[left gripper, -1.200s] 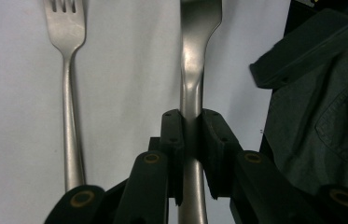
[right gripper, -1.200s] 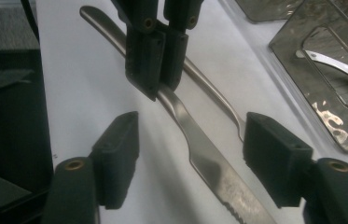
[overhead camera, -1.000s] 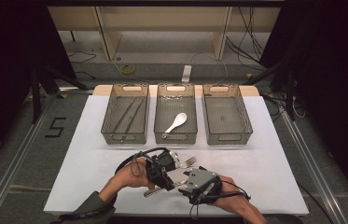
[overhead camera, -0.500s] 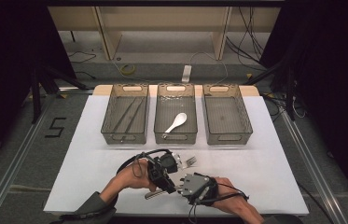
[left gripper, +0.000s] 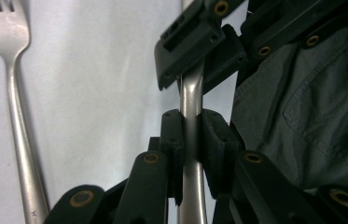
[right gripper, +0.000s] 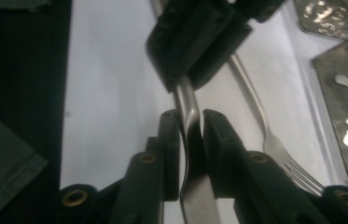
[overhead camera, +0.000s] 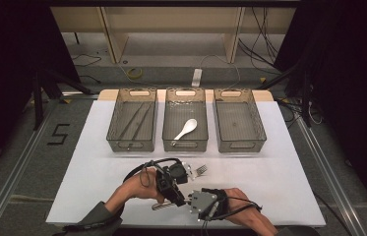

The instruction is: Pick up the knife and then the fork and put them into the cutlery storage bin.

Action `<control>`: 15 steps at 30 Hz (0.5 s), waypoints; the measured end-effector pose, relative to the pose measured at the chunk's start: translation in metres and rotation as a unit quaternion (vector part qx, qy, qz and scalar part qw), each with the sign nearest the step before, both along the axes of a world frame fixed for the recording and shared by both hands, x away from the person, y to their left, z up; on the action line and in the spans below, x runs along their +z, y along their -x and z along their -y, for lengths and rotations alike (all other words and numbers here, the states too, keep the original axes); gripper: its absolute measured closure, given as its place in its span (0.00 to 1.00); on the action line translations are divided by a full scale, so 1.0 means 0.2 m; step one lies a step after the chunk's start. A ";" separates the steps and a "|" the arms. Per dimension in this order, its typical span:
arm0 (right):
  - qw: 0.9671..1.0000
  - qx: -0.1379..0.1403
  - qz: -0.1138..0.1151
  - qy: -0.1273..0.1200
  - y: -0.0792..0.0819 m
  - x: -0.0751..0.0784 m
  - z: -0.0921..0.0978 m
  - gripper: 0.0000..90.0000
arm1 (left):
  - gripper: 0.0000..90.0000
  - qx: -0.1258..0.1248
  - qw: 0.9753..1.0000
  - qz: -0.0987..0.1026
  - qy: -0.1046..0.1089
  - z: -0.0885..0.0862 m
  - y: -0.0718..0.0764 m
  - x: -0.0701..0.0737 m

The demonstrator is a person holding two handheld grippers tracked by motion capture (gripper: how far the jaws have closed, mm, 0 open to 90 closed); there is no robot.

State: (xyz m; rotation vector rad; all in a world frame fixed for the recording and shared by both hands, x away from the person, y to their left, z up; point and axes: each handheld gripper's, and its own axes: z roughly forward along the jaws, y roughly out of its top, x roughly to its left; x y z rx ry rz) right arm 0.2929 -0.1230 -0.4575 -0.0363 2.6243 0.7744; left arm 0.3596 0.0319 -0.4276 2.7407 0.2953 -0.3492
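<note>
left claw [overhead camera: 172, 183] clamped, wrist angled inward; right claw [overhead camera: 197, 200] clamped | facing each other, jaws nearly touching

A white table top [overhead camera: 294, 172] is seen under even light, with darkness pressed in on both sides. Beyond its far edge, a pale wooden shelf unit [overhead camera: 171, 24] is set against the back, and loose cables [overhead camera: 264, 39] are strewn over the grey floor [overhead camera: 171, 69] beneath it. A number 5 [overhead camera: 59, 133] is marked on the floor at the left, beside a metal rail [overhead camera: 18, 167].
</note>
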 end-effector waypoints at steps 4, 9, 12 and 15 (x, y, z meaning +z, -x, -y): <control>1.000 0.020 0.004 0.017 0.01 -0.01 0.00 0.94 | 0.88 0.001 1.000 -0.011 0.006 0.00 0.00 -0.01; 1.000 0.014 -0.001 0.010 0.00 0.00 0.01 0.96 | 0.88 0.005 1.000 -0.009 0.012 -0.01 -0.01 0.00; 1.000 0.007 -0.005 0.005 -0.01 0.01 0.02 0.97 | 0.84 0.017 1.000 0.001 0.022 -0.02 -0.01 0.01; 1.000 -0.004 -0.011 0.010 -0.02 0.01 0.03 0.97 | 0.71 0.031 0.999 0.010 0.036 -0.03 -0.03 0.03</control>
